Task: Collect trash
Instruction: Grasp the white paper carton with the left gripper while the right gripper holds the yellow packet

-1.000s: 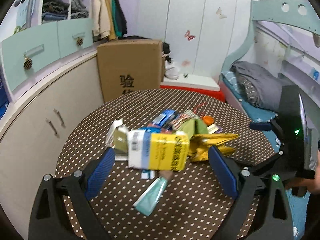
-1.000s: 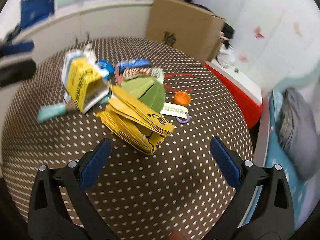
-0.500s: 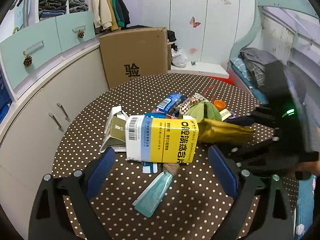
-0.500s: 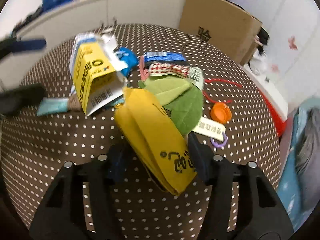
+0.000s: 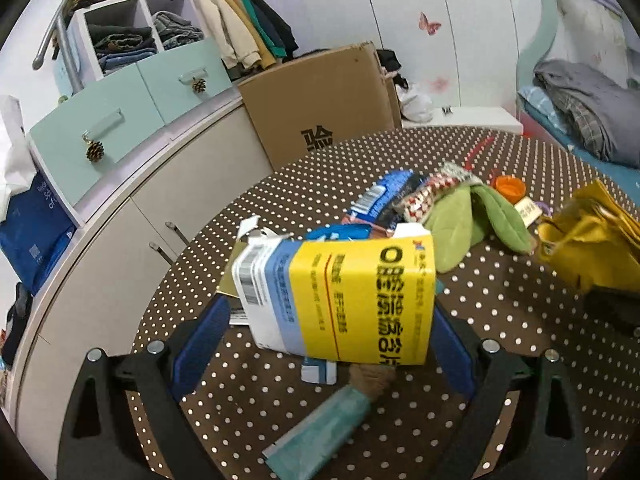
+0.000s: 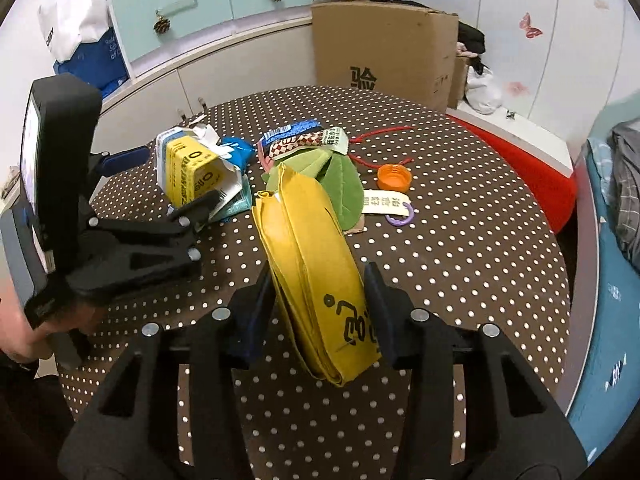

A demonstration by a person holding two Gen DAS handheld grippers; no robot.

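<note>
Change since earlier: right gripper stood wide open short of the pile a second ago; its jaws have just been closing and now sit on either side of the folded yellow paper bag; left gripper has come in lower over the yellow and white carton, which fills more of its view than before
Right gripper: about half closed, both blue pads against the sides of the yellow bag near its printed end; the bag's far end leans on the green leaf-shaped piece
Left gripper: jaws wide open, the carton between the pads; right pad looks close to the carton's end, left pad stands apart from it; no grip shown
Carton: lies on its side towards the table's left edge, torn flap at its far end, on top of a teal wrapper and a blue packet
Pile: middle of the round brown dotted table; blue and checked wrappers behind the green piece
Right of pile: orange bottle cap, white printed label with a purple ring, red string towards the far edge
Beyond table: brown cardboard box on the floor, pale cabinets with mint drawers
</note>
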